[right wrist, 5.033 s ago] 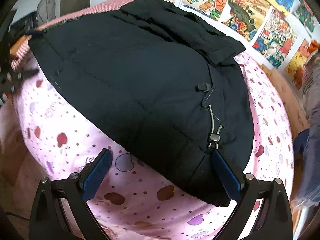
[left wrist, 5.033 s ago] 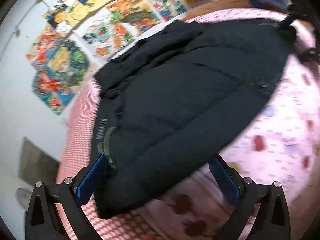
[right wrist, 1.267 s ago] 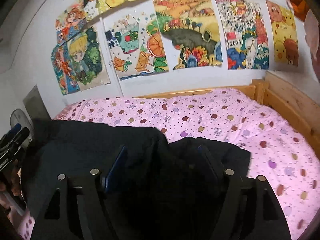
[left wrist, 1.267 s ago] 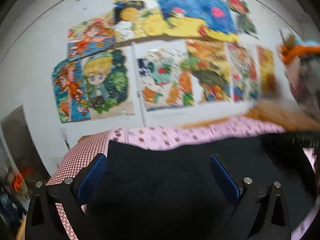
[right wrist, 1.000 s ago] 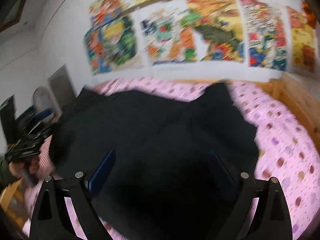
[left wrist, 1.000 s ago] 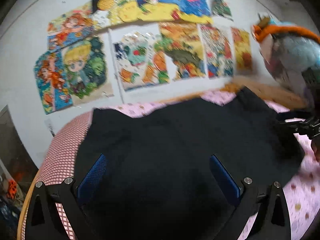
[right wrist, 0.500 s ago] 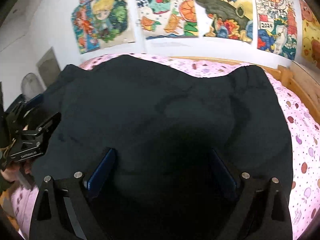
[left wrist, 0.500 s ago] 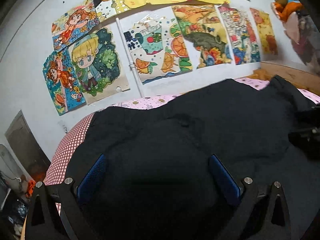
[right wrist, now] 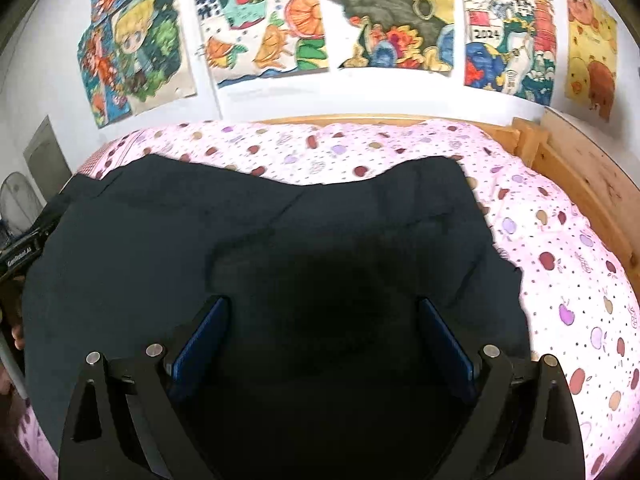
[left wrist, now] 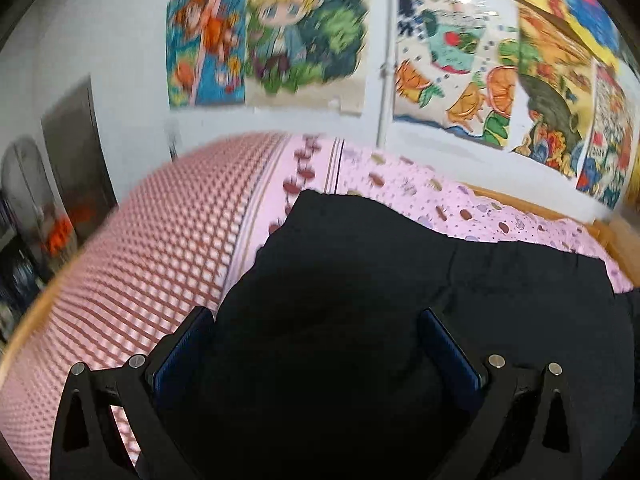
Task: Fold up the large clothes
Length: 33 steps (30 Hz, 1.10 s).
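A large black padded jacket [right wrist: 280, 240] lies spread across the pink fruit-print bed sheet [right wrist: 560, 260]; its far edge rests on the sheet. My right gripper [right wrist: 322, 336] hovers low over the jacket's near part, open, blue pads wide apart with dark fabric under and between them. In the left wrist view the jacket [left wrist: 360, 280] fills the lower middle, and my left gripper [left wrist: 316, 340] is open over its left end. The left gripper [right wrist: 24, 248] also shows at the left edge of the right wrist view, with a hand [right wrist: 16, 332] below it.
A pink checked cover [left wrist: 160, 240] lies left of the jacket. The wooden bed frame [right wrist: 580, 172] runs along the right side and back. Colourful posters [right wrist: 360, 20] cover the white wall. A fan [right wrist: 20, 196] and dark clutter stand off the bed's left end.
The jacket has come down and now lies flatter on the bed. The right gripper's jaws, closer together a second ago, stand wide. The left view has swung left toward the checked cover.
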### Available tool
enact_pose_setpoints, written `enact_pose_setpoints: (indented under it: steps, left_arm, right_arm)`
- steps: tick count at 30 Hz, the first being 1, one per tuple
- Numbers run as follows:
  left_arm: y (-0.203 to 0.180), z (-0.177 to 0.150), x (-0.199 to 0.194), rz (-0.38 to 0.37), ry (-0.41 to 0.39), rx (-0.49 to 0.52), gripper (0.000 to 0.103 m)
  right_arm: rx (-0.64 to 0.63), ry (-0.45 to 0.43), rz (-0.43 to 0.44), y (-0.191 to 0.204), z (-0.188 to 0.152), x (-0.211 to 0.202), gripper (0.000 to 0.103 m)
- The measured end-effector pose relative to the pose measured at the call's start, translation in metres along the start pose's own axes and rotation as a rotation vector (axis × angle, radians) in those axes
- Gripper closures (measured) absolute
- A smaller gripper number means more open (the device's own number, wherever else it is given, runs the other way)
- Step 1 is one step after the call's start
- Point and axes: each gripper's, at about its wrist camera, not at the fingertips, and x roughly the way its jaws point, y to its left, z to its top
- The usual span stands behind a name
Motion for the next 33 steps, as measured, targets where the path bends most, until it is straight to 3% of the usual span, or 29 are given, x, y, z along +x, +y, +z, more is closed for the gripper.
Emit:
enact_pose_setpoints:
  steps: [5, 12, 25, 33]
  left_arm:
    - [-0.001, -0.005, 0.036, -0.079, 0.101, -0.011, 0.0]
    - [-0.001, -0.012, 0.044, -0.099, 0.087, -0.019, 0.0]
    - [-0.009, -0.021, 0.034, -0.04, 0.047, 0.029, 0.0]
    - [-0.002, -0.025, 0.027, -0.031, 0.078, 0.023, 0.0]
  right_arm:
    - [0.057, 0.02, 0.072, -0.011, -0.008, 0.027, 0.007]
    - [0.083, -0.027, 0.107, -0.013, -0.02, 0.041, 0.003]
    - [0.118, -0.131, 0.16, -0.023, -0.035, 0.023, 0.003]
    - [0.118, -0.135, 0.107, -0.026, -0.032, -0.003, 0.003]
